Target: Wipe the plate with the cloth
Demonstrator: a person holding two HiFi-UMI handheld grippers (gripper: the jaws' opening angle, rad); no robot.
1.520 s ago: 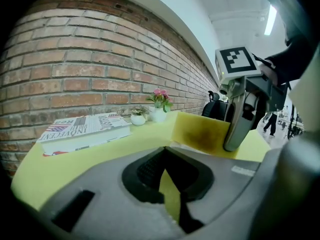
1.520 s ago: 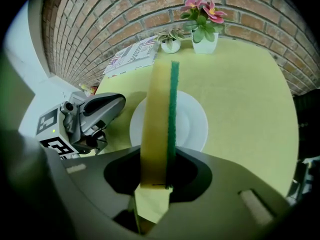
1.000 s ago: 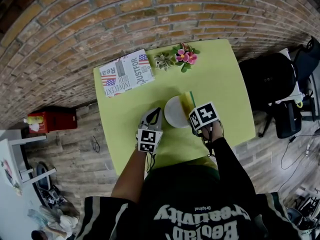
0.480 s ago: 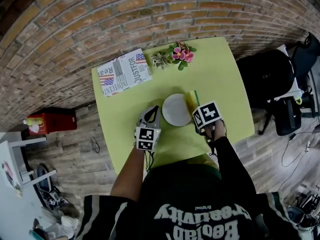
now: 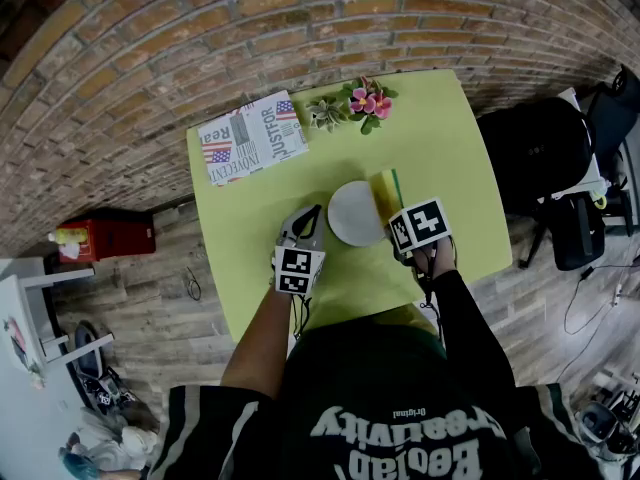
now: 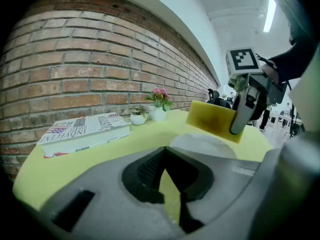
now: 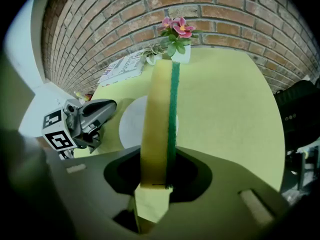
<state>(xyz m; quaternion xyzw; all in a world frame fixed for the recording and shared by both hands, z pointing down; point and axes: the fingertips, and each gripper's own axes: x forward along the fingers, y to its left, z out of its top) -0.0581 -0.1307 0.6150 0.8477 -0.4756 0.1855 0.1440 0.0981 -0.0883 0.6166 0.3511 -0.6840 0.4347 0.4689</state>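
Observation:
A white plate (image 5: 352, 213) lies on the yellow-green table (image 5: 450, 148), near its front middle. My right gripper (image 5: 400, 218) is shut on a yellow sponge with a green scouring side (image 5: 385, 190), held on edge at the plate's right rim. In the right gripper view the sponge (image 7: 159, 119) stands upright between the jaws, with the plate (image 7: 131, 123) just to its left. My left gripper (image 5: 306, 220) sits at the plate's left rim, shut with nothing held. The left gripper view shows the plate (image 6: 202, 144) ahead and the sponge (image 6: 212, 120) above it.
A folded newspaper (image 5: 250, 136) lies at the table's back left. Two small flower pots (image 5: 362, 103) stand at the back middle edge. A brick wall runs behind the table. A dark chair (image 5: 535, 158) stands to the right, a red box (image 5: 105, 236) on the floor to the left.
The sponge in my right gripper has shifted slightly, from over the plate's right part to its right rim. My left gripper stays beside the plate's left rim.

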